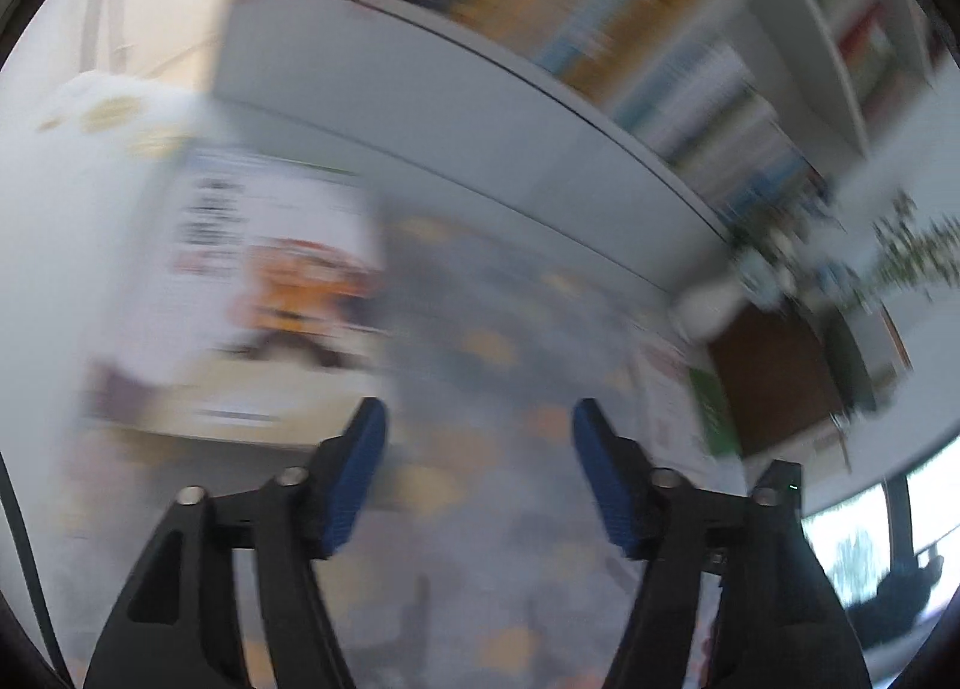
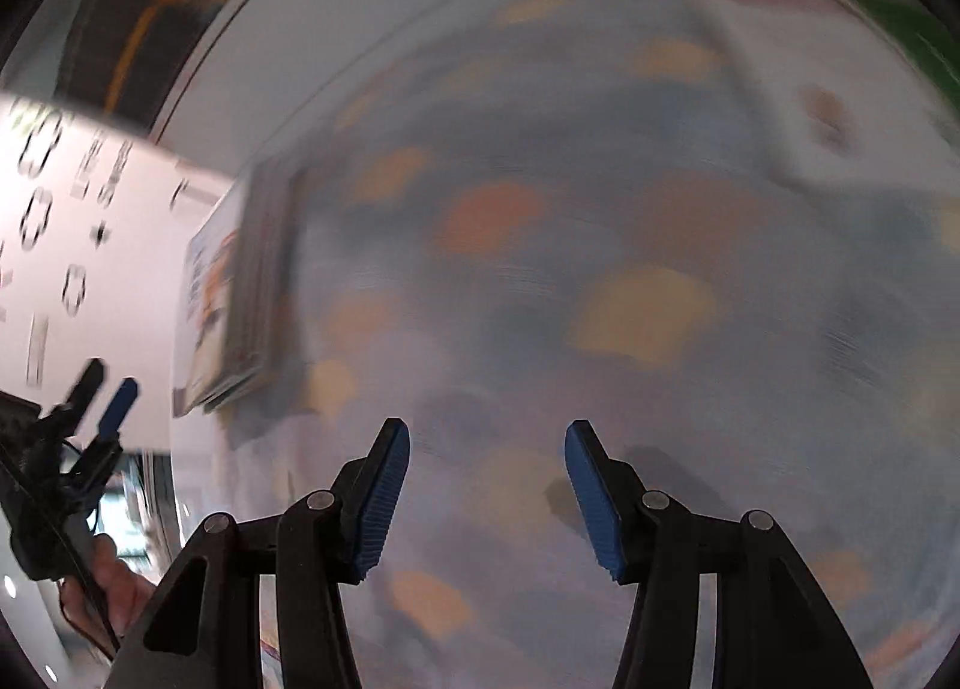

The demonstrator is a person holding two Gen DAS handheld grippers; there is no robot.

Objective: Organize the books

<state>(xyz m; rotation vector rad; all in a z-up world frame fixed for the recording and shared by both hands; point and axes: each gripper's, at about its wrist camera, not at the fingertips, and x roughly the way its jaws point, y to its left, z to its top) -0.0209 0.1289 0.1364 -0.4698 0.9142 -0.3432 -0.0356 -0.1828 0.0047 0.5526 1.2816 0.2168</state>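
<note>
Both views are motion-blurred. My left gripper is open and empty above a patterned cloth. A white book with an orange picture lies on a short stack to its left. Another white book with a green edge lies to its right. My right gripper is open and empty over the same cloth. In the right wrist view the stack of books is at the left and a white book at the upper right. The left gripper shows at the far left there.
A white shelf edge runs across behind the cloth, with a row of upright books above it. A brown board and a plant are at the right. A white printed sheet stands at the left.
</note>
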